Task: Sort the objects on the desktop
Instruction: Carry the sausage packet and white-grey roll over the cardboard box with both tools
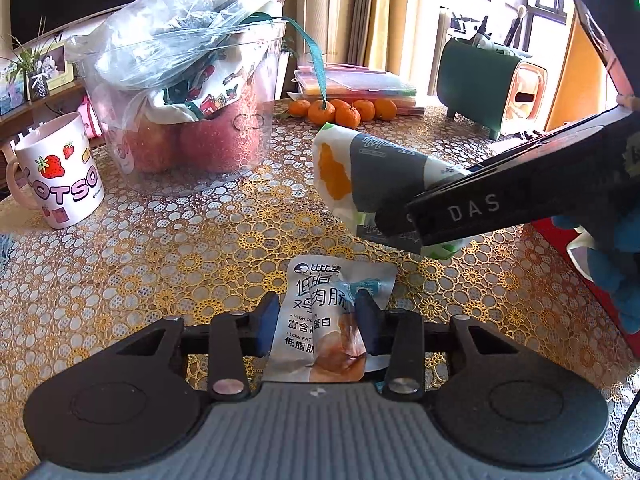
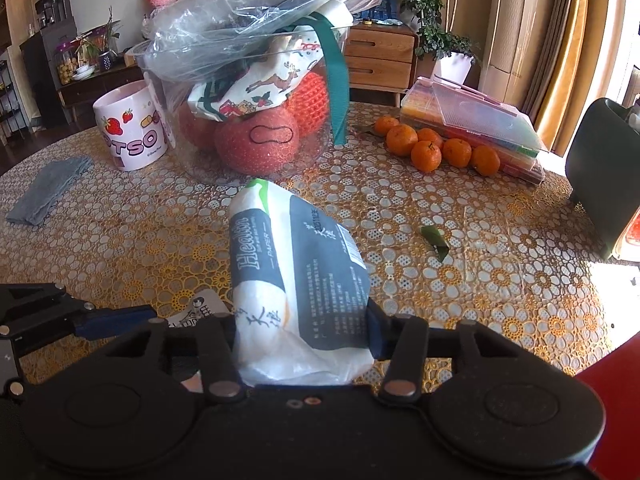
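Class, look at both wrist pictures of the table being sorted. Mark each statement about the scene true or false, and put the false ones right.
1. The left gripper has its jaws closed on a sausage packet. True.
2. The right gripper holds a mug. False: its jaws grip a tissue pack; the mug stands on the table.
3. The tangerines lie beside a stack of flat plastic boxes. True.
4. The clear tub is empty. False: it holds red fruit, a printed cloth and a plastic bag.
5. A green leaf lies on the table. True.
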The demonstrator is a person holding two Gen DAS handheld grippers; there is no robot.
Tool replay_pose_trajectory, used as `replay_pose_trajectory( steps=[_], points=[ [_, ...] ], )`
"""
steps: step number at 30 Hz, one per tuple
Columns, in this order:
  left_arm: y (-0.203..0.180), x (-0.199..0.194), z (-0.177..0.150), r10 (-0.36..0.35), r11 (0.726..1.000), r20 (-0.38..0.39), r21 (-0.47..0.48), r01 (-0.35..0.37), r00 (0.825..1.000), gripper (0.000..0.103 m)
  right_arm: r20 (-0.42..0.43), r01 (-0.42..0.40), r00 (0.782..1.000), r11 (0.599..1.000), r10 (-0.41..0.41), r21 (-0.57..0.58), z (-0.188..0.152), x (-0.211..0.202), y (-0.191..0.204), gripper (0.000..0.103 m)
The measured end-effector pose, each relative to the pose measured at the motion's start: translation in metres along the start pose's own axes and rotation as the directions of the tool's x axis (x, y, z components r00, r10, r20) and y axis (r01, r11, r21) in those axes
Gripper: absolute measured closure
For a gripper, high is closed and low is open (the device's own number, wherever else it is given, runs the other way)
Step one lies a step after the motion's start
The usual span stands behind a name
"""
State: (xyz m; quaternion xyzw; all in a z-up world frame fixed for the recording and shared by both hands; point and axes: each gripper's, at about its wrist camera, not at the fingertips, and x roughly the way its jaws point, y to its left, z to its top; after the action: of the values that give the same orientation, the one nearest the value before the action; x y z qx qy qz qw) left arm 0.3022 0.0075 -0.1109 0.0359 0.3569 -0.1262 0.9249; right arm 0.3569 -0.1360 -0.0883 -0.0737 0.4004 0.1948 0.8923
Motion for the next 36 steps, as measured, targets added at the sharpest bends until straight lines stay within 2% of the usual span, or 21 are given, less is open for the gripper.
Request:
replay_pose_trajectory(
  steps=[8, 17, 26, 36],
  points=[
    [-0.006, -0.006, 0.001, 0.016, 0.999, 0.014, 0.032, -0.017, 1.0, 0.068, 0.016, -0.007, 1.0, 1.0, 0.007, 0.018, -0.008, -0.02, -0.009, 0.054],
    [-0.001, -0.013, -0.001, -0.002, 1.0, 0.018, 0.01, 0.002, 1.0, 0.069, 0.004, -0.029, 1.0, 0.999, 0.029, 0.03, -0.022, -0.036, -0.011, 0.054],
    [0.003, -0.037, -0.006, -0.019, 0.999, 0.024, -0.047, 0.02, 1.0, 0.069, 0.003, -0.051, 0.999, 0.998, 0.051, 0.032, -0.036, -0.056, -0.007, 0.054],
    [-0.013, -0.081, 0.0, -0.022, 0.998, 0.058, -0.063, 0.026, 0.998, 0.069, 0.013, -0.044, 0.999, 0.997, 0.044, 0.057, -0.05, -0.095, -0.01, 0.054]
  ],
)
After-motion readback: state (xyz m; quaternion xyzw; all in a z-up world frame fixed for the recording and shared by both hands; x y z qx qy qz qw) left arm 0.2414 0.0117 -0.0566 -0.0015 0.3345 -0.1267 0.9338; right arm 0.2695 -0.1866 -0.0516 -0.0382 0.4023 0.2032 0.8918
